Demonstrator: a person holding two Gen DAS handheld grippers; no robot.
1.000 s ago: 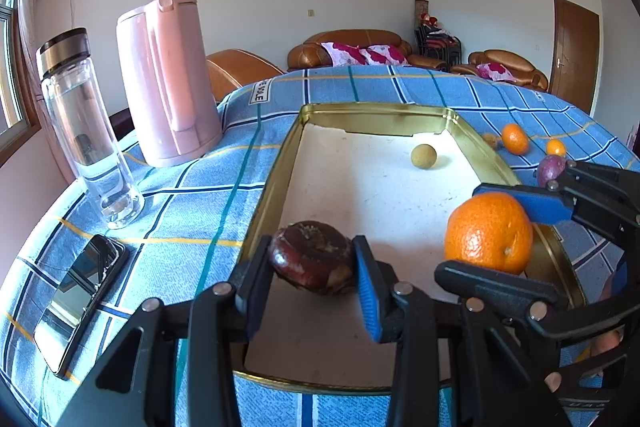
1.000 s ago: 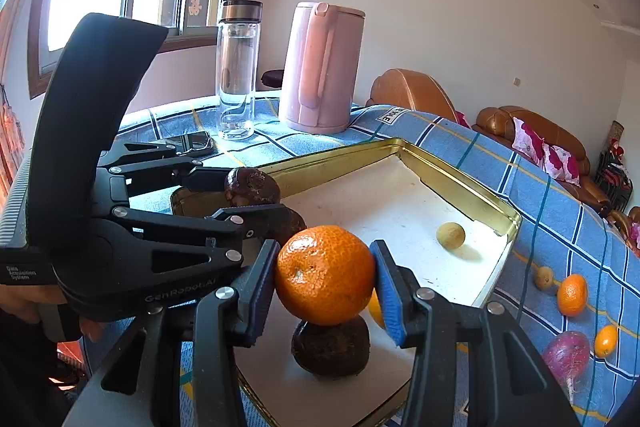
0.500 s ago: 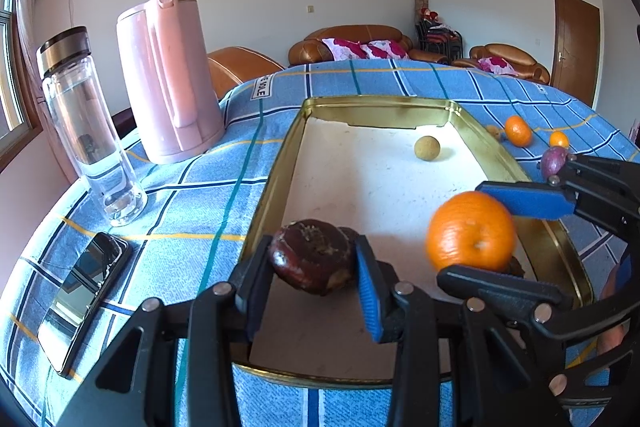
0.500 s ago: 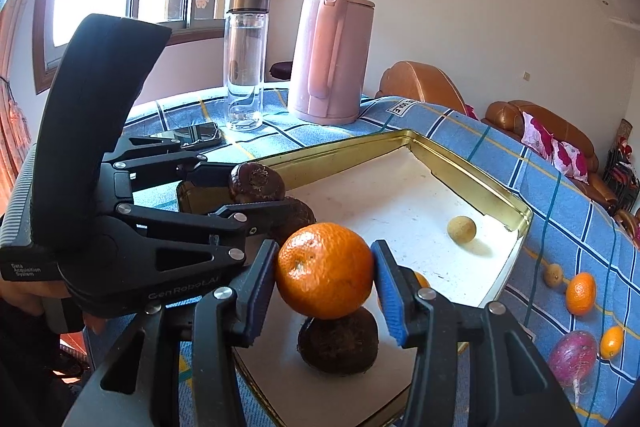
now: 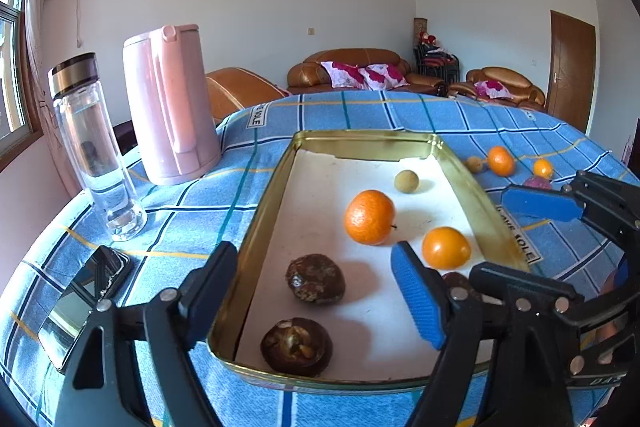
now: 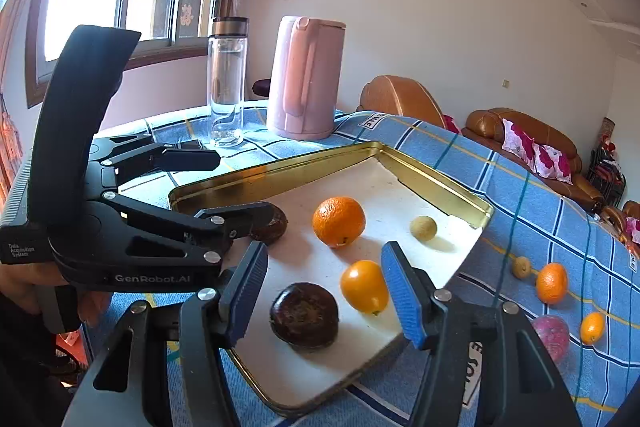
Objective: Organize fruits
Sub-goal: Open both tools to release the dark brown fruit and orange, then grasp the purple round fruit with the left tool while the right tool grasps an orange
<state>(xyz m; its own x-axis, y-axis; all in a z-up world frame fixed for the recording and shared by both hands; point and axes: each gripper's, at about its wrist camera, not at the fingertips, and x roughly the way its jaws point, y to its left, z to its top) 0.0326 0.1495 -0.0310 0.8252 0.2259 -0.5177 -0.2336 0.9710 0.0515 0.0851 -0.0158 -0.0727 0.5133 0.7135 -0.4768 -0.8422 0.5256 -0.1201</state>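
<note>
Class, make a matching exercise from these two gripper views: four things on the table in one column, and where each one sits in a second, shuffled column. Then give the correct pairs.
Things:
1. big orange
2. phone
3. pink kettle
4. purple fruit

Places:
A. flat on the cloth, in front of the glass bottle
B. on the cloth, outside the tray, among small oranges
C. inside the gold tray, on its white floor
D. standing beside the glass bottle

Pairs: 1-C, 2-A, 3-D, 4-B
</note>
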